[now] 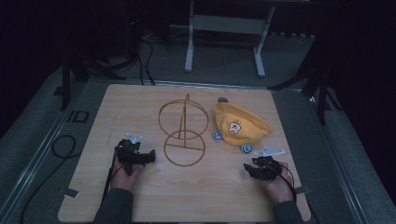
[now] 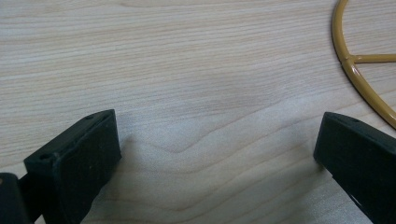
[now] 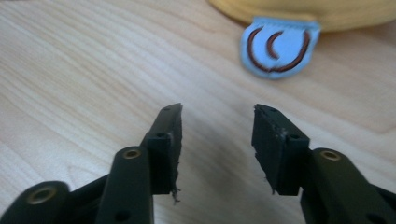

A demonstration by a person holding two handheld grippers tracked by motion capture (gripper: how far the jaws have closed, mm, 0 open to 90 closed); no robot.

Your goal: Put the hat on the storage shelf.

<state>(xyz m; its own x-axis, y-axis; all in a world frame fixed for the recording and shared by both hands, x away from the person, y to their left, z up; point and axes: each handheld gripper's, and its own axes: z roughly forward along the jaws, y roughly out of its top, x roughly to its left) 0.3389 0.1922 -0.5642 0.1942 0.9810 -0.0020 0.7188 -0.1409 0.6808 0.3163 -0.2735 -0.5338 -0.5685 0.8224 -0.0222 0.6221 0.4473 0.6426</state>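
— Jaws on our left gripper and right gripper gape empty over the worktop.
— Nothing's begun, we judge; the yellow hat lies beside the wire stand, needing a reach.

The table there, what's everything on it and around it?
Table: one, light wood, centre.
Wire stand: one, gold, two rings and a post, mid-table.
Hat: one, yellow with a small picture, right of the stand.
Ear flaps: two, pale blue, at the hat's near edge.
Frame: one, white, on the floor behind.
Cables: several, black, on the floor.
Left gripper: black, fingers open, near the stand's base ring.
Right gripper: black, fingers open, facing a flap.
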